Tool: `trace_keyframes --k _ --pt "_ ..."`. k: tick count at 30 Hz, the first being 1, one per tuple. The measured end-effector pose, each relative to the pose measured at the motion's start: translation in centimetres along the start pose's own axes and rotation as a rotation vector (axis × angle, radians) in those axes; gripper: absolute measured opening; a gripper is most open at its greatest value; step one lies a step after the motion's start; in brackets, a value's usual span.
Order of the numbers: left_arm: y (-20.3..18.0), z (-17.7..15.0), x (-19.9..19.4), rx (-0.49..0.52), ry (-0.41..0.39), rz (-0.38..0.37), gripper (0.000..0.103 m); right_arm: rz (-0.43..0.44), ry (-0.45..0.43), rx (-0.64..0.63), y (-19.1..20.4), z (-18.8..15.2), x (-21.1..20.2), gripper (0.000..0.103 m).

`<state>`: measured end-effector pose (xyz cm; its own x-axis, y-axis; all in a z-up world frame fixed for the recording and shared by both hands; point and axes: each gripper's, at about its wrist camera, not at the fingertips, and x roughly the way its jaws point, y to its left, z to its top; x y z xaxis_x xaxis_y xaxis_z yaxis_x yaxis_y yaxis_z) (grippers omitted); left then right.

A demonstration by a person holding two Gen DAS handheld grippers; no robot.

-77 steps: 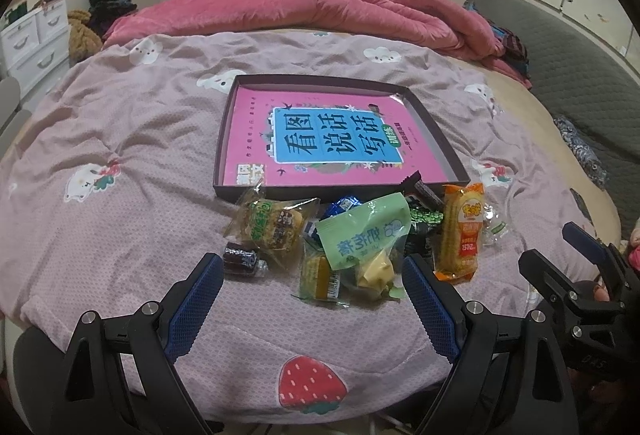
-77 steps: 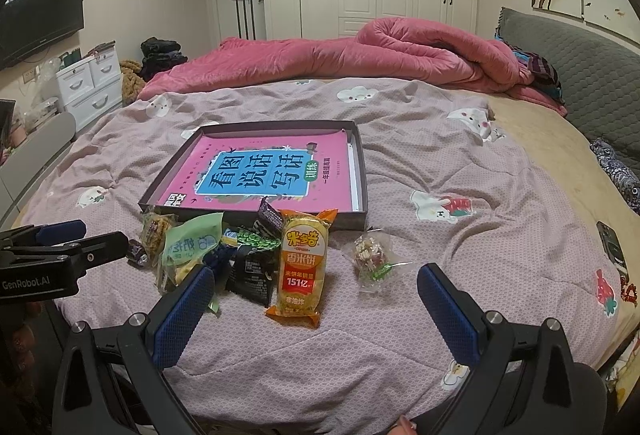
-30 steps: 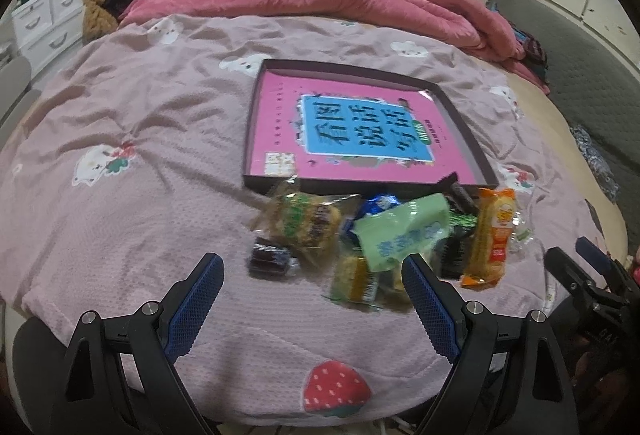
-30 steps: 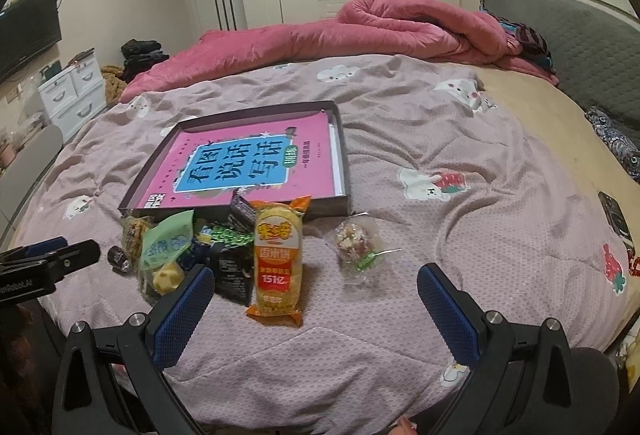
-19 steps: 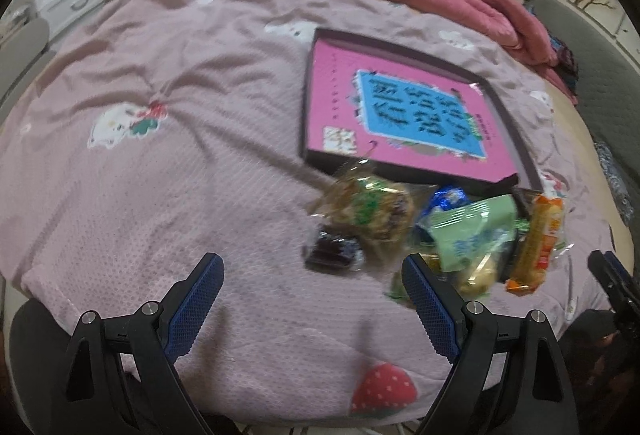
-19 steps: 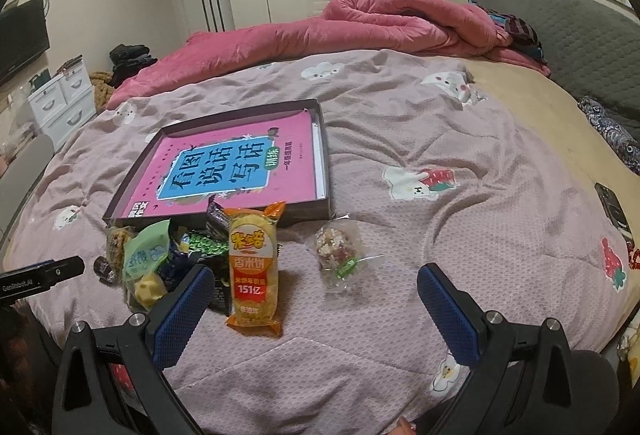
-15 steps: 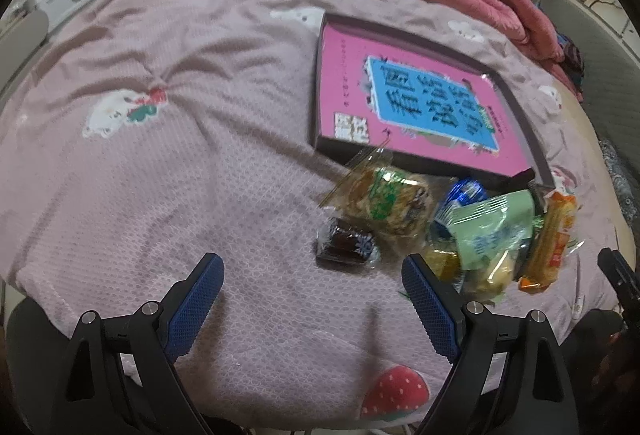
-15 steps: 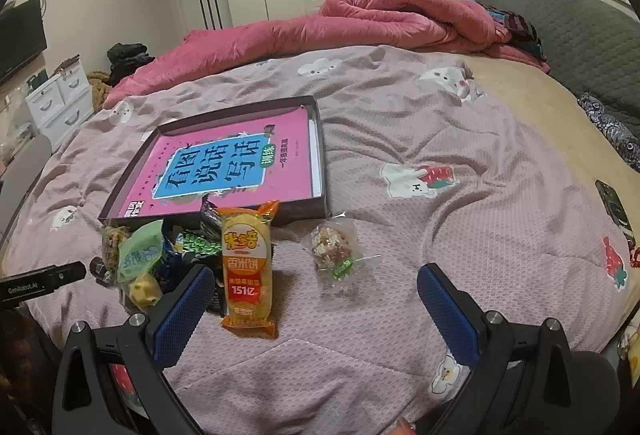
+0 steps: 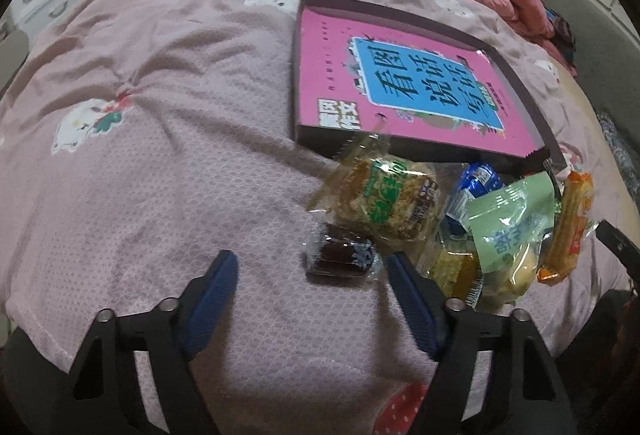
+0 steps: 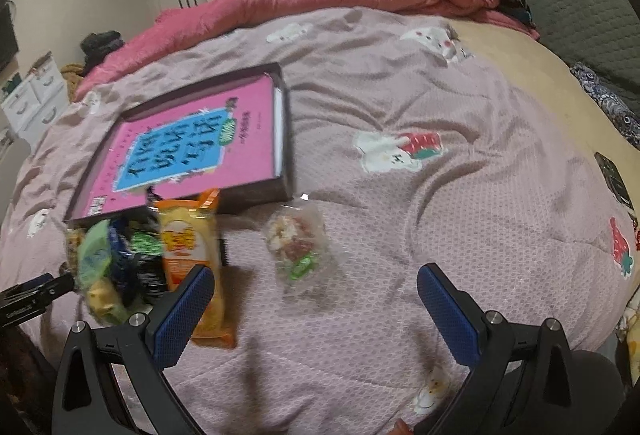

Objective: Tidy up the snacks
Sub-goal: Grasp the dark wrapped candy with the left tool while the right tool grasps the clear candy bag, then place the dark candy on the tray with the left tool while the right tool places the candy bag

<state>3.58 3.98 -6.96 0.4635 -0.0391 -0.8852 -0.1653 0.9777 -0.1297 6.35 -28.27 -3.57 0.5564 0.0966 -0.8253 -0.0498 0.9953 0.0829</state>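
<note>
Two tongs: left tongs (image 9: 310,269) closing, nothing between; right tongs (image 10: 314,285) spread; one tray (image 9: 298,75).

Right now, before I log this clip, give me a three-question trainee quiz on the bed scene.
1. True or false: the small dark clear-wrapped snack lies inside the dark shallow tray.
2. Which packet lies apart from the snack pile? A the tall orange packet; B the clear packet of red and white pieces; C the pale green pouch.
3. What lies in the tray?

Key: 1 false, it lies on the pink bedspread, ahead of the closing left gripper, not yet between its jaws. 2 B. 3 A pink book with a blue title panel.
</note>
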Motion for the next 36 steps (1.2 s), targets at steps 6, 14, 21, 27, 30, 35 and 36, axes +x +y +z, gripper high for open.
trace_keyframes --k 6,14,21,27,30,35,36 --pt "-0.2 0.2 0.1 0.006 -0.004 -0.021 0.063 0.013 0.02 -0.055 0.4 0.7 1.7 0.092" --pt "-0.5 0.6 0.7 0.017 -0.003 -0.043 0.049 0.027 0.09 -0.133 1.5 1.1 4.1 0.057" --pt "-0.3 0.7 1.0 0.012 0.001 -0.078 0.041 0.075 0.071 -0.123 1.3 1.3 4.0 0.043" --pt "-0.1 0.7 0.9 0.004 0.0 -0.089 0.04 0.082 0.022 -0.072 0.4 1.4 2.8 0.043" --pt "0.2 0.6 0.6 -0.009 0.004 -0.1 0.04 0.092 -0.016 -0.036 -0.2 1.6 1.9 0.043" --pt "0.9 0.3 -0.2 -0.042 0.007 -0.112 0.039 0.117 -0.085 -0.025 -0.3 2.2 0.4 0.043" --pt "1.1 0.3 -0.4 -0.046 0.002 -0.11 0.039 0.123 -0.103 -0.028 -0.2 2.3 0.0 0.043"
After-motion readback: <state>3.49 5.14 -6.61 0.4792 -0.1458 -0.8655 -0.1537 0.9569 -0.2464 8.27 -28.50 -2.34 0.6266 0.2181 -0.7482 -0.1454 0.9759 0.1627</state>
